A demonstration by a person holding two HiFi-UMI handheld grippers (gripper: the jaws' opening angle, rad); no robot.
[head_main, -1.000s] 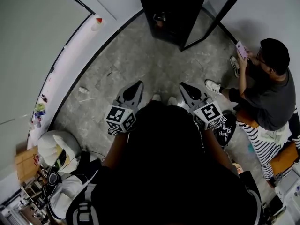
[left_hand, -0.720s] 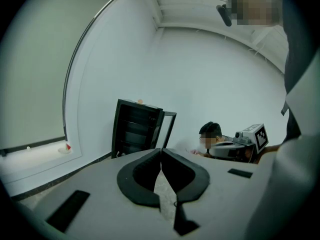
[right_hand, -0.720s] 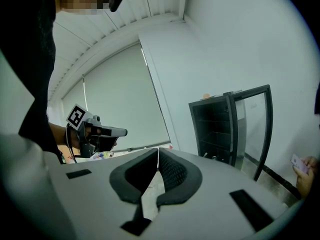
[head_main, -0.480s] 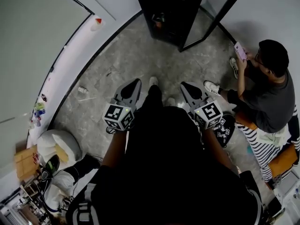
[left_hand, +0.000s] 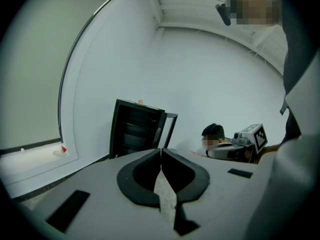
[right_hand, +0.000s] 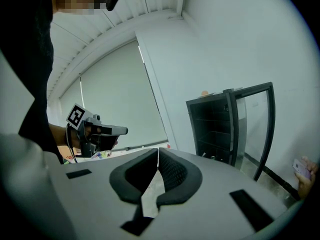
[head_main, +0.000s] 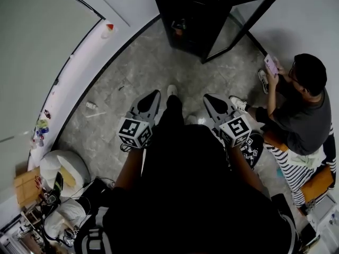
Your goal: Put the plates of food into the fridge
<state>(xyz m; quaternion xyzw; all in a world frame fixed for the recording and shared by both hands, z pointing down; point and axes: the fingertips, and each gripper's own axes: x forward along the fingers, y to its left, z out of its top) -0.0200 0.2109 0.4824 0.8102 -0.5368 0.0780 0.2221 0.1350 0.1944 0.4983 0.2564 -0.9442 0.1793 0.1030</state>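
Observation:
No plate of food shows in any view. The black fridge stands against the far wall with its glass door swung open to the right; it also shows as the fridge and the fridge, with dark shelves inside. My left gripper and right gripper are held side by side at waist height, pointing toward it from a couple of steps away. The left gripper has its jaws together with nothing between them. The right gripper is likewise shut and empty.
A person sits at the right on a wooden stool, holding a phone. A spare marker-covered gripper lies by their feet. A white bag and clutter fill the lower left. A small bottle lies on the grey floor.
My foot has stepped forward toward the fridge, and the seated person has slid slightly down the head view. Both grippers keep their pose and stay shut.

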